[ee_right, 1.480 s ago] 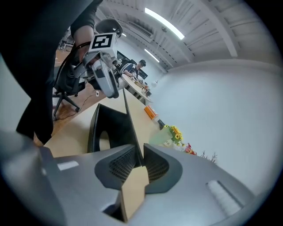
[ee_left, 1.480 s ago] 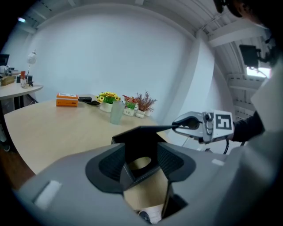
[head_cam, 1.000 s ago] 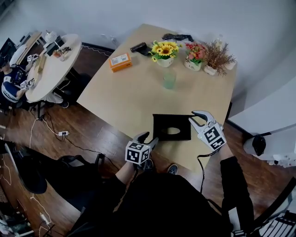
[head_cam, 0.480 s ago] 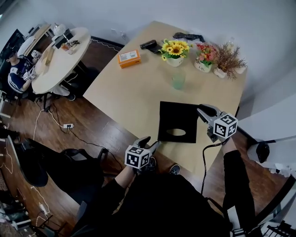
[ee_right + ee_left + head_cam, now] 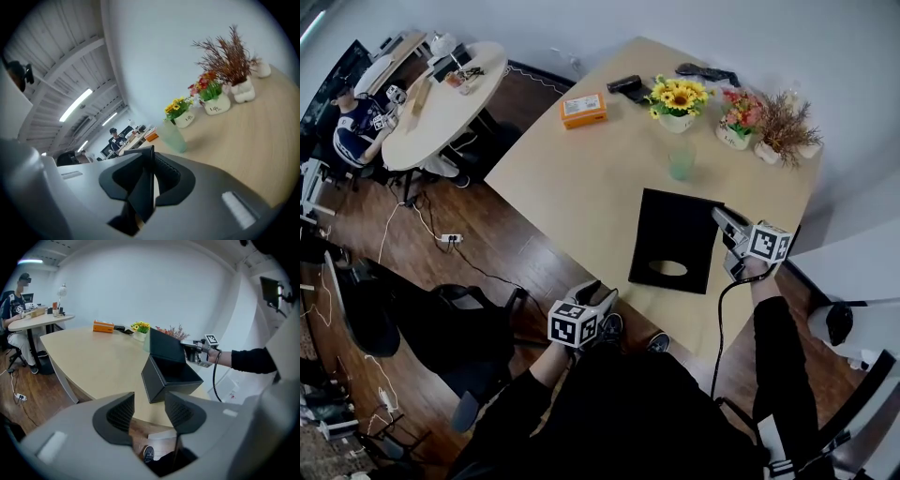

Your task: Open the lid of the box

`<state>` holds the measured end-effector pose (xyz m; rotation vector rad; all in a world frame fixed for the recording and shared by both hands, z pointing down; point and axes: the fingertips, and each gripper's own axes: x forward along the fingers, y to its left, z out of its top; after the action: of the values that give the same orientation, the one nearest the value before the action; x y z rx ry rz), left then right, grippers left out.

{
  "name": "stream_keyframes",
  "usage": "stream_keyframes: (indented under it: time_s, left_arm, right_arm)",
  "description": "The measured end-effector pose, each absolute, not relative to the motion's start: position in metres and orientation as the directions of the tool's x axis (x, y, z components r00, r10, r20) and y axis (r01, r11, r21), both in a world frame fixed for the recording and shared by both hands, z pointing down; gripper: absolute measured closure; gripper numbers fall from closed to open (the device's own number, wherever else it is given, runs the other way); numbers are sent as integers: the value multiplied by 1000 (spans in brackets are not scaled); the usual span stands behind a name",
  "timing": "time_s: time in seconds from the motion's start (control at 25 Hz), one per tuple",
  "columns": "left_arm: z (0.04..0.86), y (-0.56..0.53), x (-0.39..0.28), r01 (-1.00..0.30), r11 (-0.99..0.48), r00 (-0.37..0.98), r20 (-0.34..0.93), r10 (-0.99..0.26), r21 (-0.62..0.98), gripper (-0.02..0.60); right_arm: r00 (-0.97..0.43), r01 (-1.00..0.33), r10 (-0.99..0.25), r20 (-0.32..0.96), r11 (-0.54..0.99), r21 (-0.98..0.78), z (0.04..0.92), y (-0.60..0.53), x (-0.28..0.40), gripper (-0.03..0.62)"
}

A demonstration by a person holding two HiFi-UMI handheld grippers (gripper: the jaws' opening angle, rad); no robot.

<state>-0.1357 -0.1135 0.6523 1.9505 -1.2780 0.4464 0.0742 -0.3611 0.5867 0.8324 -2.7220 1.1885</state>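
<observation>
A black box stands near the table's front edge with its inside showing. Its lid, with an oval hole, is swung up and stands steeply over the far side. My right gripper is shut on the lid's free edge, a thin black sheet pinched between the pads, and the jaws are closing tighter. In the left gripper view the right gripper holds the lid's upper right corner. My left gripper hangs off the table's front edge, short of the box, open with nothing between its fingers.
A pale green cup stands just behind the box. Three flower pots line the far edge, with an orange packet to their left. A person sits at a round table far left. A dark chair is beside me.
The lid has gone from flat on the box to raised, carried up by my right gripper. My left gripper has drawn back off the box's front corner, below the table edge.
</observation>
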Motion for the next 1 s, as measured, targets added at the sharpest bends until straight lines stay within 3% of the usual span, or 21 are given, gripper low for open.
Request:
stream_keyframes:
  time_s: [0.28, 0.48, 0.76, 0.84, 0.92, 1.0]
  left_arm:
    - [636, -117, -137, -897, -219, 426, 617, -662, 385, 396]
    - [617, -141, -138, -903, -246, 418, 591, -690, 352, 396]
    - [597, -168, -136, -907, -320, 422, 583, -695, 275, 396]
    - [597, -168, -134, -905, -330, 425, 584, -691, 268, 396]
    - [597, -169, -132, -903, -337, 430, 584, -689, 268, 396]
    - [599, -171, -132, -898, -344, 439, 583, -684, 273, 396]
  right_arm:
    - [-860, -352, -441, 256, 152, -924, 648, -370, 88, 540]
    - [-847, -287, -473, 243, 24, -958, 671, -367, 94, 545]
    - [-836, -237, -499, 226, -41, -971, 688, -364, 93, 543]
    - [-809, -291, -523, 269, -42, -956, 692, -363, 97, 540]
    - [-752, -412, -553, 359, -30, -910, 694, -365, 107, 452]
    - [-669, -540, -592, 450, -29, -841, 693, -366, 122, 452]
